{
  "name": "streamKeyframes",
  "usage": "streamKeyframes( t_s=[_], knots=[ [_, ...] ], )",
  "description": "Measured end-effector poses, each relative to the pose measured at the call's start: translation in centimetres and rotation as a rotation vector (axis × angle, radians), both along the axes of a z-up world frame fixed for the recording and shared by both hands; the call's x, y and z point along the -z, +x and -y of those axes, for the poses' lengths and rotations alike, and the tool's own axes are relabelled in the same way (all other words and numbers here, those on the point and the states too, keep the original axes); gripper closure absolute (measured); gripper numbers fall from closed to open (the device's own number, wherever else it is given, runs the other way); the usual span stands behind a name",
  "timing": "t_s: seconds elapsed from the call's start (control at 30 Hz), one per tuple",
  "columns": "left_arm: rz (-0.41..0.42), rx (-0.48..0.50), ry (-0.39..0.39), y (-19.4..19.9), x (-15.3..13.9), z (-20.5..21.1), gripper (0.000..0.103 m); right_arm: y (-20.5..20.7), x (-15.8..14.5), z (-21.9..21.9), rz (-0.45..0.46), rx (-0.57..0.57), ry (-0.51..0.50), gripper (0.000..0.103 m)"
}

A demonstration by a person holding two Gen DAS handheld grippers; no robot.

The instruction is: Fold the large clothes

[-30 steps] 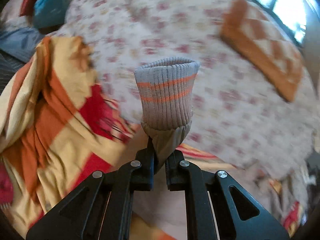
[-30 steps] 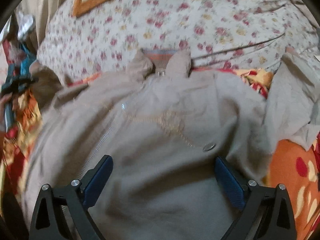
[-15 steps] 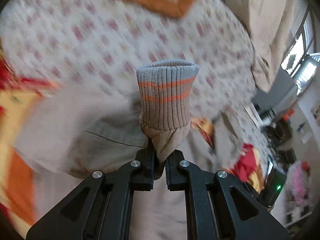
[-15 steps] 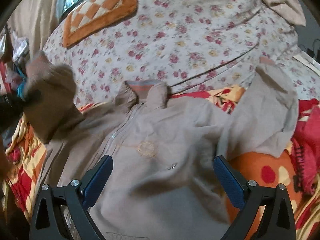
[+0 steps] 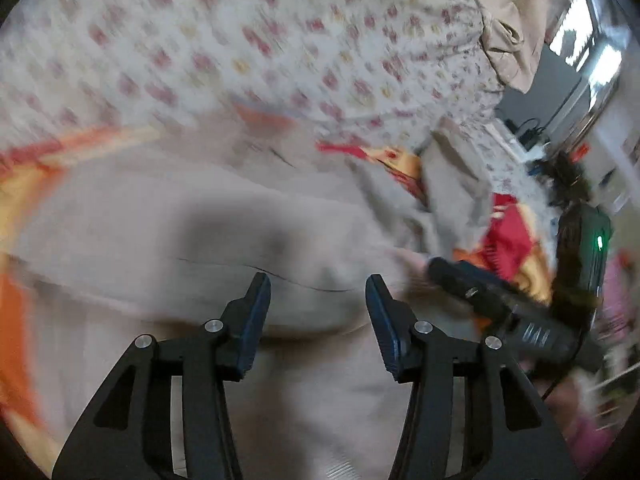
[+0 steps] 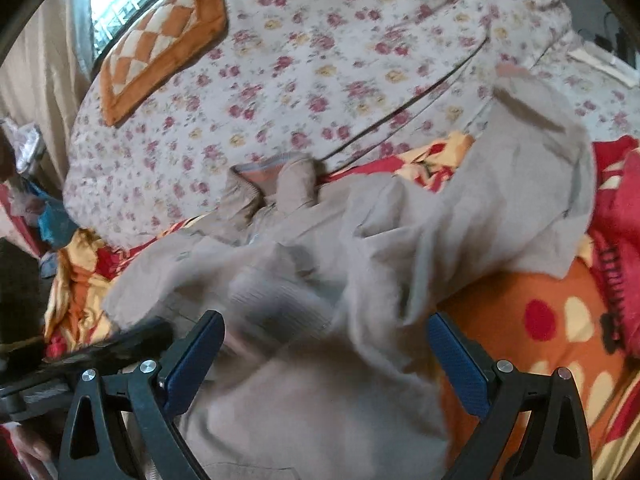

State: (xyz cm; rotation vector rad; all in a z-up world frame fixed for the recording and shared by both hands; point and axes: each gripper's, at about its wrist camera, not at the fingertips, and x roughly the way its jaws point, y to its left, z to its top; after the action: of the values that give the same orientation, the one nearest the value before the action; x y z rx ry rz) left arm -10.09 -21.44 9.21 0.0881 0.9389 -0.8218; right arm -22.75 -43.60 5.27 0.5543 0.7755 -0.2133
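A floral bedsheet (image 6: 320, 64) lies under a beige jacket (image 6: 320, 380). My left gripper (image 5: 318, 300) and right gripper (image 6: 324, 344) both hover over the jacket, released, jaws spread, grasping nothing.

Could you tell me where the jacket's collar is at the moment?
In the right wrist view, the collar sits centre frame at the far end of the beige jacket, against the edge of the floral bedsheet.

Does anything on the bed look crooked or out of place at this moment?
Yes. The beige jacket's far sleeve lies bunched and spread out sideways over the orange blanket, not folded in. Both grippers, left and right, are open.
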Motion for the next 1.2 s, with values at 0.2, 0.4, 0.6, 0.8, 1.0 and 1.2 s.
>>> streamKeyframes(
  t_s=[0.2,0.4,0.6,0.8,1.0,1.2],
  knots=[
    [0.246,-0.334,0.278,2.7,1.5,-9.3,0.049,1.5,0.7,-2.0,-0.018,-0.065,0.006,0.002],
    [0.105,-0.548,0.269,8.3,5.8,-14.6,0.049,4.1,2.3,-3.1,-0.069,-0.085,0.014,0.01],
    [0.072,-0.57,0.266,9.2,6.6,-14.8,0.049,6.4,0.8,-3.9,-0.068,-0.126,-0.177,0.062],
    [0.042,-0.572,0.262,9.6,7.1,-14.8,0.047,7.1,-2.3,-1.3,-0.042,-0.039,-0.369,0.068],
    [0.028,-0.6,0.244,9.0,6.6,-15.5,0.047,8.0,1.8,-0.4,-0.209,-0.089,-0.365,0.045],
    [0.106,-0.688,0.205,7.3,4.2,-17.4,0.048,4.6,-1.8,0.9,-0.118,-0.024,-0.286,0.037]
  ],
)
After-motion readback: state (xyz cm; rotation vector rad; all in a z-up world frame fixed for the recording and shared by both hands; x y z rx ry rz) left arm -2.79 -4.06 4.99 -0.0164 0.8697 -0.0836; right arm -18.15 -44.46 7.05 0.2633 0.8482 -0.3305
